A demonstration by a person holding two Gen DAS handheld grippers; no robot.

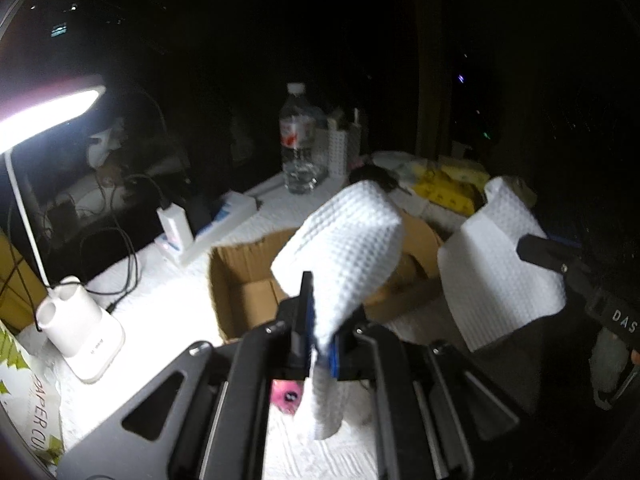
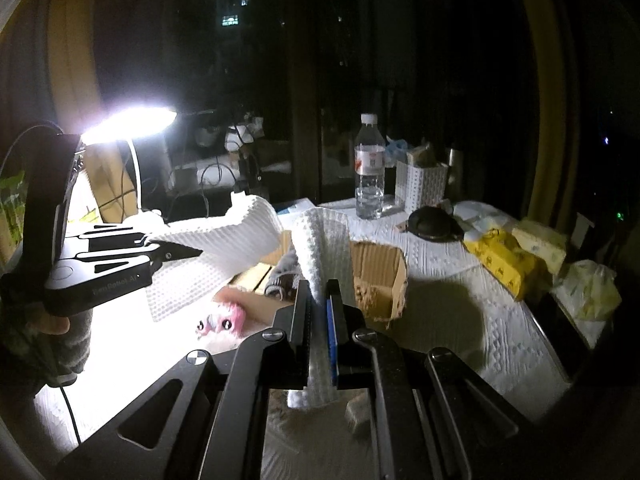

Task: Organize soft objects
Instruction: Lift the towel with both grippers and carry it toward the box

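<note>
White waffle-weave cloth: one piece held between both grippers, raised above the cardboard box; the left wrist view shows one end at frame centre, the other end at right.
Left gripper: jaws clenched on one end of the cloth; the fabric stands up from the fingers and a strip hangs below them. The right wrist view shows this gripper at frame left, held in the person's hand.
Right gripper: jaws clenched on the other end of the cloth, which rises between the pads at frame centre.
Cardboard box: open-topped, centre of both views, on the white tablecloth; a grey soft item lies inside.
Pink plush toy: on the tablecloth, just beside the box, lower left of centre in the right wrist view.
Desk lamp: lit, white base at lower left of the left wrist view.
Water bottle: upright, upper centre, beside a white perforated basket.
Yellow tissue packs: right side of the table, well apart from the box.
</note>
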